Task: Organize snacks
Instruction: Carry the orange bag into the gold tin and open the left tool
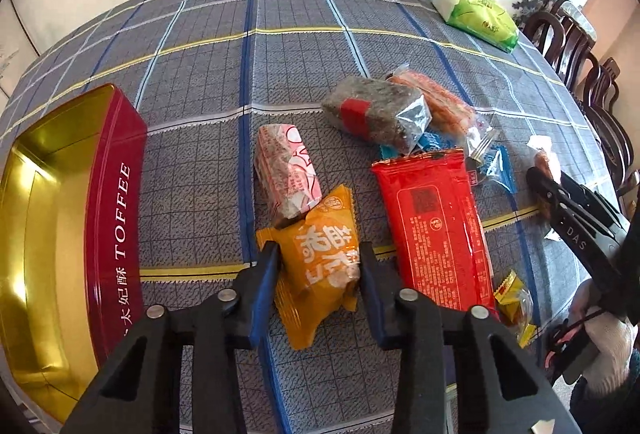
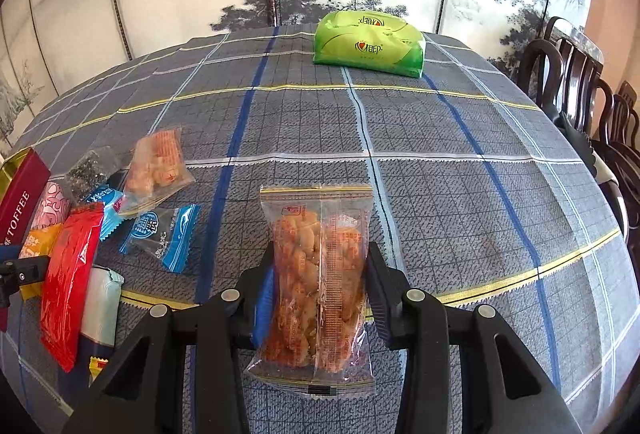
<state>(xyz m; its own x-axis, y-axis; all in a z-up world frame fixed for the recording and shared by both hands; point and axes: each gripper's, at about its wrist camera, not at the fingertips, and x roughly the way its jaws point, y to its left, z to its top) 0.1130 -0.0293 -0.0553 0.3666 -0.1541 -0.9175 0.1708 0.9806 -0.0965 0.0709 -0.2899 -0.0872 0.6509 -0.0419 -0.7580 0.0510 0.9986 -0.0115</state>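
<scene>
Left gripper (image 1: 318,266): clamped on orange packet (image 1: 320,262), on cloth beside toffee tin (image 1: 116,194). Right gripper (image 2: 320,274): pinching clear bag of fried snack (image 2: 320,274). Tin: open, nothing visible inside; sorting judged barely begun. Loose on table: one red packet (image 1: 434,230), one pink (image 1: 286,174), one dark bar (image 1: 376,114), two blue sachets (image 2: 164,234), one further clear bag (image 2: 158,166).

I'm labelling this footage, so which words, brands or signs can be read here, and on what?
"TOFFEE": red side of the tin.
"DAS": arm of the right tool.
Chinese characters on the orange packet, the tin and the green tissue pack: legible, not transcribed.
Red packet, blue packets: print too small.
</scene>
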